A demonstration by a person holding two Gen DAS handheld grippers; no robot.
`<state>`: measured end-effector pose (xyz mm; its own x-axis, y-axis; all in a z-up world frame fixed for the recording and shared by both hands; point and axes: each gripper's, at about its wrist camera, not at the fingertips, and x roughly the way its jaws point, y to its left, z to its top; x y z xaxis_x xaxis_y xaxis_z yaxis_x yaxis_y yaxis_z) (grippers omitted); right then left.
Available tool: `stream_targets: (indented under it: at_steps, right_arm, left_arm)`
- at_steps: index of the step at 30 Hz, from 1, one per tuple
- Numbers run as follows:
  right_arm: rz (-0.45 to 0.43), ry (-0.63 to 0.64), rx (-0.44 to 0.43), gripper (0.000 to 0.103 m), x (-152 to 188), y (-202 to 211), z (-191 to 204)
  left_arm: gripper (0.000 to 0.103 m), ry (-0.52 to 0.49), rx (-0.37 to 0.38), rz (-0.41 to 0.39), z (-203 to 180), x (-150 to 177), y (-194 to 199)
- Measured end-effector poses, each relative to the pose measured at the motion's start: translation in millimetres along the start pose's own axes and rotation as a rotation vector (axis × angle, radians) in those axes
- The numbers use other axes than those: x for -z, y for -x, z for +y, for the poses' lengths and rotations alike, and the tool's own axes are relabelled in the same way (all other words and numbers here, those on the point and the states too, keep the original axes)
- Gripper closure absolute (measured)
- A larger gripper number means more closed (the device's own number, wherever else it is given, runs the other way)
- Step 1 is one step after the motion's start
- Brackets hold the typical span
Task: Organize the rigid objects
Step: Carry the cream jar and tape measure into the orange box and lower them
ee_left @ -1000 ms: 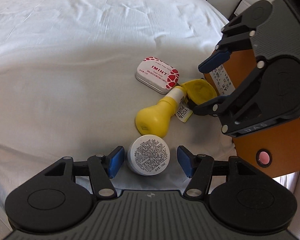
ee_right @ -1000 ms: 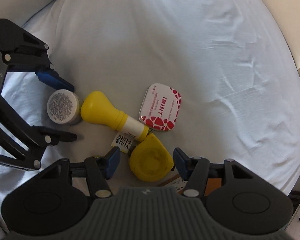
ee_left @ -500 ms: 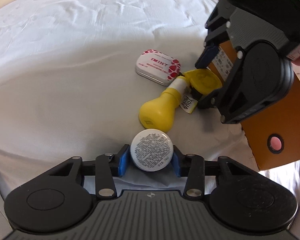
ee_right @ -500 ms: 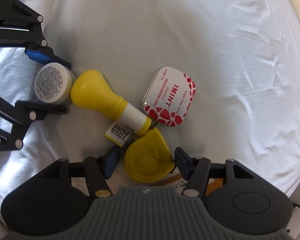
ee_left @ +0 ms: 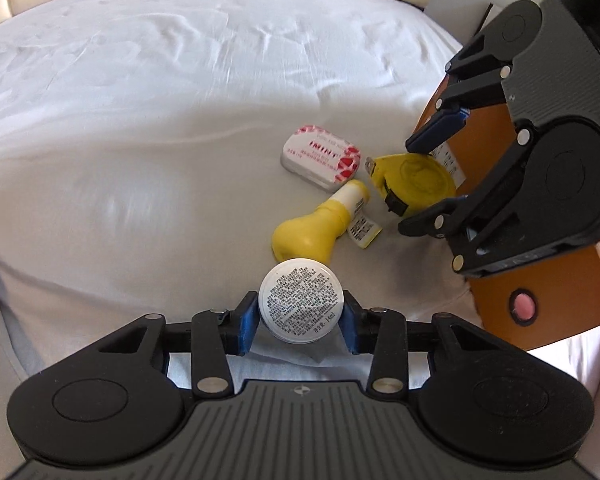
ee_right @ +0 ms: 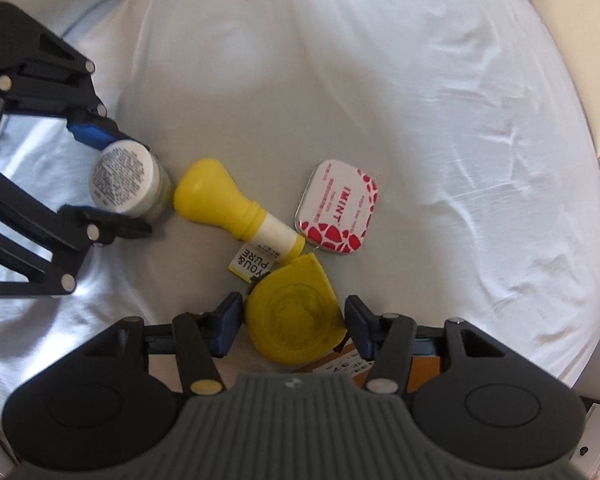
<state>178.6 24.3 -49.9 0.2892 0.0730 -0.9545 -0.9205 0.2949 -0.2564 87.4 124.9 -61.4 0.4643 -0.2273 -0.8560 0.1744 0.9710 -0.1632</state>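
Observation:
My left gripper is shut on a small white-lidded jar, held just above the white bedsheet; the jar also shows in the right wrist view. My right gripper is open with its pads on either side of a yellow tape measure, which also shows in the left wrist view; I cannot tell if the pads touch it. A yellow bulb-shaped bottle with a tag lies between them. A red-and-white IMINT mint tin lies beyond.
An orange box lies under my right gripper at the bed's edge. White bedsheet spreads wide to the left and far side. A padded headboard borders the bed.
My left gripper closed on the white jar and lifted it slightly. My right gripper's pads narrowed around the yellow tape measure.

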Motion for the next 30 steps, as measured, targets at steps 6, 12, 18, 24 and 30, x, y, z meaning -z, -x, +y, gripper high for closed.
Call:
stream_targets:
  at_steps: [6, 12, 18, 24, 30]
  right_arm:
    - [-0.117, -0.048, 0.05, 0.048, 4, 43, 10]
    - [-0.228, -0.145, 0.117, 0.048, 29, 92, -4]
    - [-0.273, -0.238, 0.178, 0.048, 67, 127, -18]
    - [-0.203, -0.368, 0.184, 0.048, 117, 125, -38]
    - [-0.084, -0.513, 0.167, 0.048, 173, 90, -55]
  left_arm:
    - [0.056, -0.007, 0.005, -0.086, -14, -14, 34]
    - [0.056, -0.06, 0.02, -0.177, -36, -32, 67]
    - [0.056, -0.1, 0.066, -0.255, -61, -54, 92]
    - [0.056, -0.216, 0.138, -0.275, -106, -71, 86]
    - [0.056, -0.337, 0.22, -0.23, -154, -80, 57]
